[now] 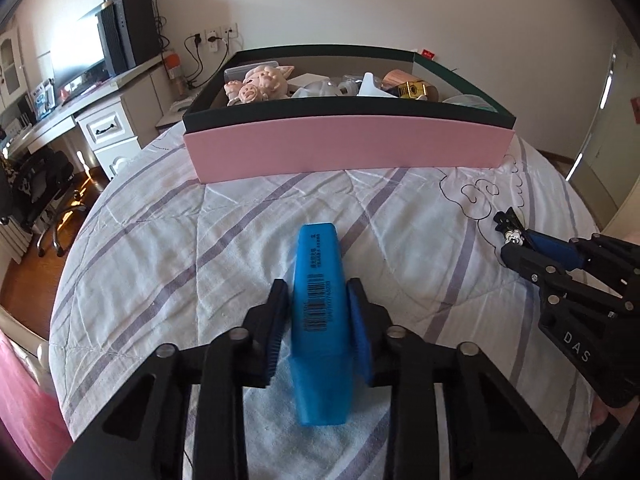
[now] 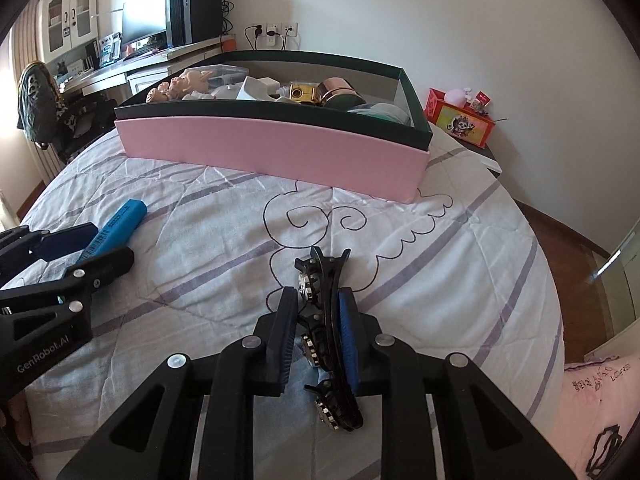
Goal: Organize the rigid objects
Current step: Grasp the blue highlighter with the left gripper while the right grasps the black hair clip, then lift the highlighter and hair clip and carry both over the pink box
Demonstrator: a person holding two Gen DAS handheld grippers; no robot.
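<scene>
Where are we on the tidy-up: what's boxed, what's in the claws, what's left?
Boxed: the pink box already holds a pig figurine, a gold item and other pieces. In hand: the left claw is shut on the blue highlighter; the right claw is shut on the black hair clip. Both items are at bedspread level. Left: carry both to the box. No other loose items show.

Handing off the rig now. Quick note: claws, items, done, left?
Left claw: shut on the blue plastic highlighter, lying on the striped quilt.
Right claw: shut on the black hair clip with rhinestone studs, also on the quilt.
Pink cardboard box with dark green rim: ahead at the far end, already holding a pink pig figurine and other items.
Done: both items gripped.
Left: lift each and place in the box.
</scene>
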